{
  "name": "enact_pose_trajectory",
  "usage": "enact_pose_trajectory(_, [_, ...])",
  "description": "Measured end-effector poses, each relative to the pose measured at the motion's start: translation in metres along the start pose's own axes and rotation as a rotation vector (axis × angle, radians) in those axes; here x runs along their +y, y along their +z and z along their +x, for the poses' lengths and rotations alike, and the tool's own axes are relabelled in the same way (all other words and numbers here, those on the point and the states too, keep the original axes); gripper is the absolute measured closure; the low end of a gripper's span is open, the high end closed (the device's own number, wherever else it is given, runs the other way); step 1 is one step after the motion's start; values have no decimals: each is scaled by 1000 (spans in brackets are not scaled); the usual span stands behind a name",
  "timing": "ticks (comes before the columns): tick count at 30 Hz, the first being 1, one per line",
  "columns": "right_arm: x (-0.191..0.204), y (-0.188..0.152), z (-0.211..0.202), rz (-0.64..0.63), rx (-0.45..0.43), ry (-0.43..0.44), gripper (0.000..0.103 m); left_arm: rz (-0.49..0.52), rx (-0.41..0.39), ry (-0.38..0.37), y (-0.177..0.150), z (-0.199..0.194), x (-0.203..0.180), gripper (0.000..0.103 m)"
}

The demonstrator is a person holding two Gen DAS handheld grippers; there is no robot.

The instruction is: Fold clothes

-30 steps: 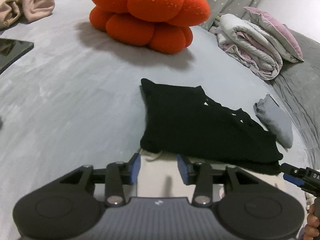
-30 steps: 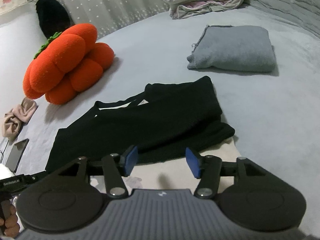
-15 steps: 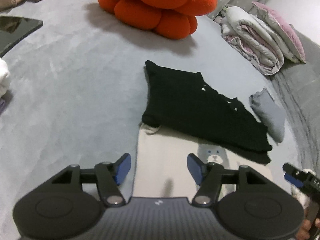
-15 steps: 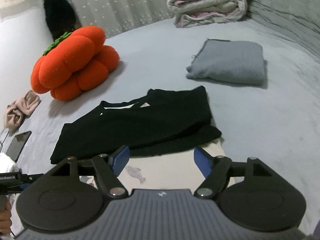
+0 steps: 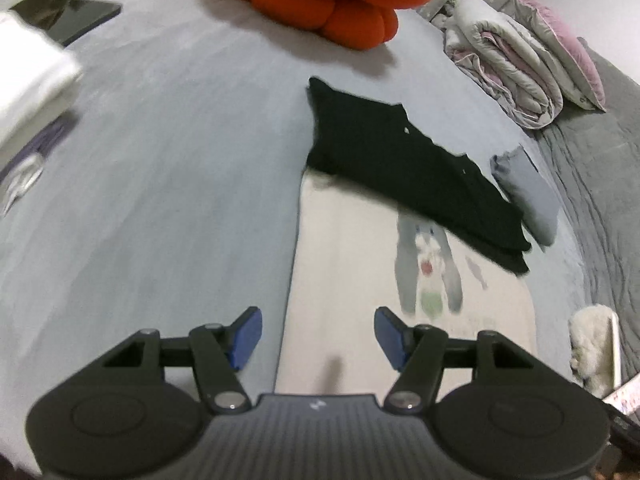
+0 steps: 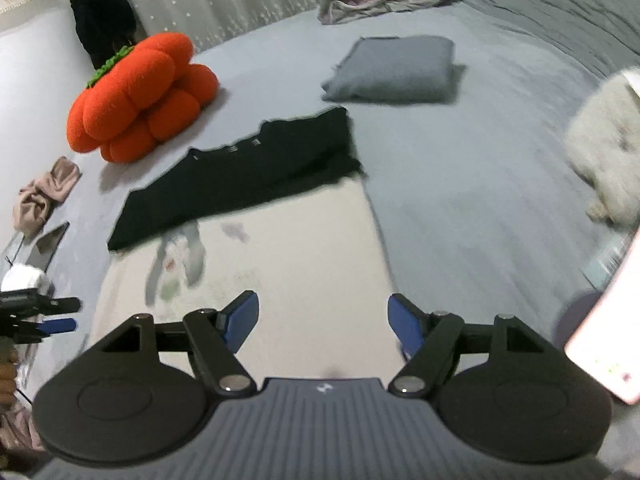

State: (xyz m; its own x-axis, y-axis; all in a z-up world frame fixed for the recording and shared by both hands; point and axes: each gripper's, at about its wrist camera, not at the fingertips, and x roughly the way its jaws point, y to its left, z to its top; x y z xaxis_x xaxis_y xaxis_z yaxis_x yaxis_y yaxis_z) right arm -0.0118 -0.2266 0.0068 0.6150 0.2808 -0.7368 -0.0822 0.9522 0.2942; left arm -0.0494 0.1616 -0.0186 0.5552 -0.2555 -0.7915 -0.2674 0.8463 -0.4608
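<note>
1. Because nothing sits between its blue pads, the left gripper (image 5: 318,334) stands apart and empty at the bottom centre of the left wrist view, straddling the left edge of the cream garment (image 5: 352,280).
2. The right gripper (image 6: 322,322) is likewise apart and empty at the bottom centre of the right wrist view, above the near right part of the same cream garment (image 6: 304,264).
3. The cream garment lies flat on the bed (image 5: 160,200), its rabbit print facing up. The flat spread suits a fold made from the near hem, which is probably why both grippers hover over it.
4. The black garment (image 5: 404,168) lies across the far end of the cream one, overlapping it. It may need to be shifted off before the cream garment is folded.
5. A folded grey garment (image 6: 394,70) lies beyond, apart from both, apparently a finished item set aside.
6. The orange pumpkin cushion (image 6: 140,96) sits at the upper left, clear of the work.
</note>
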Motion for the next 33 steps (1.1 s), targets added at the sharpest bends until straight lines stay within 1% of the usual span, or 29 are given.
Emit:
enact_pose_trajectory(6, [-31,-32,-18,60,12,-3,28,-22,51,-29,-46,-14,18,40])
enact_pose_trajectory(10, [-48,-44,-30,122,35,25,28,-35,86,-63,-62,-10,29,40])
enact_pose_trajectory(16, [-63,-66,-35,168,46,41,28,-93,51,-174,-83,-15,50,40])
enact_pose_trajectory(17, [-67,-69,-32,188,48,45,28,-110,50,-191,-86,-16,54,43])
enact_pose_trajectory(18, [-70,-72,-30,207,50,49,29,-130,50,-202,-88,-18,59,48])
enact_pose_trajectory(20, [-77,-75,-27,253,34,62,30,-185,51,-230,-91,-21,70,52])
enact_pose_trajectory(21, [-80,-75,-26,271,25,69,31,-206,51,-246,-93,-21,75,54])
enact_pose_trajectory(23, [-83,-75,-24,287,15,80,34,-240,51,-277,-96,-22,83,54])
enact_pose_trajectory(25, [-84,-76,-22,279,15,91,37,-244,57,-299,-98,-18,84,54])
enact_pose_trajectory(27, [-84,-76,-20,270,16,104,43,-243,71,-325,-99,-13,83,55])
enact_pose_trajectory(29, [-85,-77,-17,267,23,132,45,-240,87,-346,-100,-7,79,55])
enact_pose_trajectory(33, [-89,-77,-8,291,49,204,46,-226,102,-364,-100,0,73,55])
